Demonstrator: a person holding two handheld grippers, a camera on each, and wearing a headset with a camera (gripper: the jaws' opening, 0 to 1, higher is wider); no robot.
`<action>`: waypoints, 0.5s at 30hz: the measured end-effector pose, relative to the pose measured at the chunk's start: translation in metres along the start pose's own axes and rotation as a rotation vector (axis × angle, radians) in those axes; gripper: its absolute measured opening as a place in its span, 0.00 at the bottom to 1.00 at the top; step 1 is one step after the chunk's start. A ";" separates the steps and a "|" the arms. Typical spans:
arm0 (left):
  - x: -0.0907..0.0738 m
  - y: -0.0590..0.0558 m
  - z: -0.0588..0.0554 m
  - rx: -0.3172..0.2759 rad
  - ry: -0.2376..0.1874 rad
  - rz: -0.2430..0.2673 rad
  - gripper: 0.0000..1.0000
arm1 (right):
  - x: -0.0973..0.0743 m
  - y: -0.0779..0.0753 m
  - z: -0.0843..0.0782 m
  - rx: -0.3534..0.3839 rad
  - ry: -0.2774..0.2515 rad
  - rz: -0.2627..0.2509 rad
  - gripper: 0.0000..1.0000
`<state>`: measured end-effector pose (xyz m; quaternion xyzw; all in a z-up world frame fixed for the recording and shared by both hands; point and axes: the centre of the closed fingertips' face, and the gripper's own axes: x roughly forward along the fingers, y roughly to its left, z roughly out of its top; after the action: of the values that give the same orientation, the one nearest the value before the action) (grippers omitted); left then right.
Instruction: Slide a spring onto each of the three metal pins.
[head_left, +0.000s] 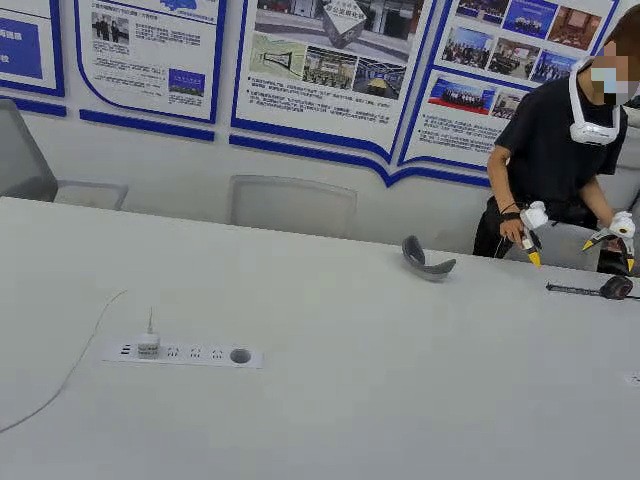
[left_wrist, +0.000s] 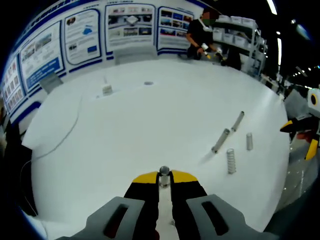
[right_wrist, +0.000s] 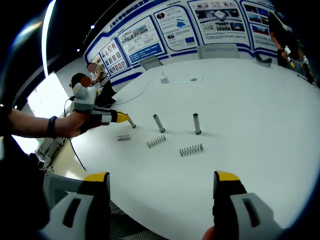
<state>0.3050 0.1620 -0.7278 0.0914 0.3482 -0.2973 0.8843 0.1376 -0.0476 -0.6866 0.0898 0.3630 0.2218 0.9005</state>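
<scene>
My left gripper (left_wrist: 164, 178) is clenched on one metal pin (left_wrist: 164, 171), whose rounded end pokes up between my yellow tips. My right gripper (right_wrist: 161, 178) is spread wide, grasping nothing. Ahead of its fingers, three springs lie on the white table (right_wrist: 260, 100): the nearest spring (right_wrist: 191, 149), the middle spring (right_wrist: 156, 141), and the small spring (right_wrist: 123, 137) farther left. Just beyond them the right pin (right_wrist: 196, 124) and the left pin (right_wrist: 158, 123) stand upright, apart from the springs.
</scene>
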 end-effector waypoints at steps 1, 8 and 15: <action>0.000 0.000 0.000 0.003 0.000 0.001 0.07 | 0.000 0.000 0.000 0.001 -0.001 0.000 0.86; 0.001 -0.002 0.000 0.005 -0.009 0.008 0.07 | 0.001 0.001 0.001 0.003 -0.002 0.003 0.86; 0.001 -0.004 0.001 0.015 -0.011 0.008 0.07 | 0.000 0.001 0.000 0.002 0.001 0.002 0.86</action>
<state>0.3036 0.1584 -0.7275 0.0977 0.3406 -0.2966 0.8868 0.1377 -0.0467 -0.6866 0.0911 0.3637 0.2223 0.9000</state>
